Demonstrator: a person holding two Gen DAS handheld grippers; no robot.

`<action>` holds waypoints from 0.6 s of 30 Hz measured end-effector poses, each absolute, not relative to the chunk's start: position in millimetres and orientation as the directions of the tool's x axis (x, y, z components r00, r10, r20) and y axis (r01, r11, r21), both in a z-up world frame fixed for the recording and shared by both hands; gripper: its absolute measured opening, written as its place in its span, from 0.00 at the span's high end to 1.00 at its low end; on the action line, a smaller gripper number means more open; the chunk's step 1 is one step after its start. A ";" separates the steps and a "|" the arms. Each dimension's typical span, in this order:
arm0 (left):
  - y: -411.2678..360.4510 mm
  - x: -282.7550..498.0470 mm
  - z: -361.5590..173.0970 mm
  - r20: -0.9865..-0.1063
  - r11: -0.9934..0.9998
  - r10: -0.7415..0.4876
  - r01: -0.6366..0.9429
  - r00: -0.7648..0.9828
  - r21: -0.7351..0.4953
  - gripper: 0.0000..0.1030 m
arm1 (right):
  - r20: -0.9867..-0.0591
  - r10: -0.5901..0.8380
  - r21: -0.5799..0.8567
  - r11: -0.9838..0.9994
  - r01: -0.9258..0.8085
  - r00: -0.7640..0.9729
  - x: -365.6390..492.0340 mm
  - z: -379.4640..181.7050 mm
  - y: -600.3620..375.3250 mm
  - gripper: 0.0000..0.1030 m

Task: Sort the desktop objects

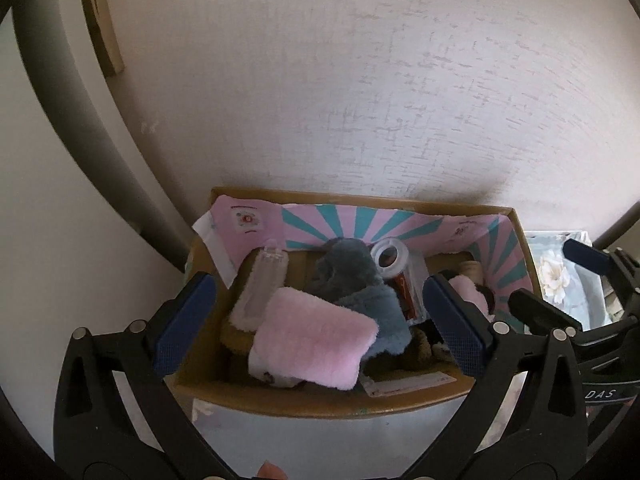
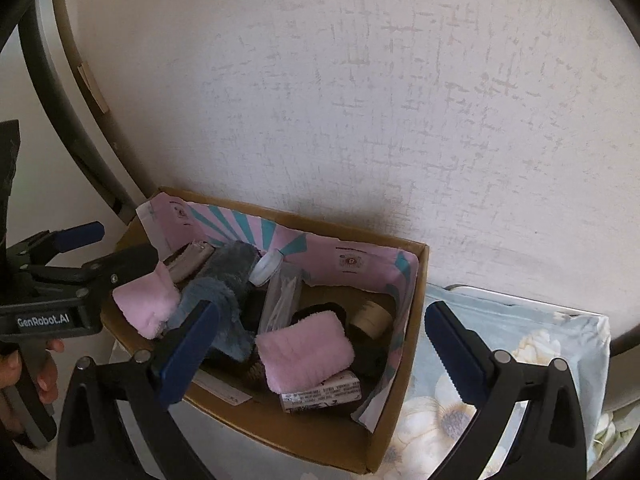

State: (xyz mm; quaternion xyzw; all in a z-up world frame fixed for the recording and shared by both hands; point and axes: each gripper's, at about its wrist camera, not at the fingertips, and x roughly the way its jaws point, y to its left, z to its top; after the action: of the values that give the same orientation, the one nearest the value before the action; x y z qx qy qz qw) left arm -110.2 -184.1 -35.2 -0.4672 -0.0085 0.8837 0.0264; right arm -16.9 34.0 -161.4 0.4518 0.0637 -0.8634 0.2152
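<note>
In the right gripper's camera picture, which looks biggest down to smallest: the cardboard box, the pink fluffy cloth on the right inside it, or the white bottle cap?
1. Brown cardboard box
2. Pink fluffy cloth
3. Round white bottle cap

The cap lies farther back, but the gaps are clear.

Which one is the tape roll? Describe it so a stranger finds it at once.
Find the cardboard box against the wall, lined in pink and teal. In its right end, beyond the pink towel, lies the brown tape roll: the only hard ring among soft cloths.
</note>
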 end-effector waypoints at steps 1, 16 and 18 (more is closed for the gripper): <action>-182.9 -107.3 -36.8 -0.826 -0.999 0.046 -0.035 -0.562 -0.032 0.00 | -0.808 -0.305 0.075 -0.902 0.424 -0.504 -16.0 -161.1 33.3 0.00; -133.7 -54.5 36.3 -0.755 -0.999 0.006 -0.038 -0.655 0.026 0.00 | -0.808 -0.146 0.059 -0.984 0.168 -0.571 34.2 -100.2 91.5 0.00; -125.3 -45.4 43.6 -0.747 -0.998 0.015 -0.054 -0.664 0.028 0.00 | -0.805 -0.117 0.037 -0.988 0.147 -0.581 42.8 -91.1 98.1 0.00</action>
State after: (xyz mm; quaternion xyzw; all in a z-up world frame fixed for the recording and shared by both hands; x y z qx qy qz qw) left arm -45.4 -125.3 43.6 -0.4092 0.0236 0.9119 0.0191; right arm 42.8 98.1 -91.1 0.4515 0.0166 -0.8890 0.0740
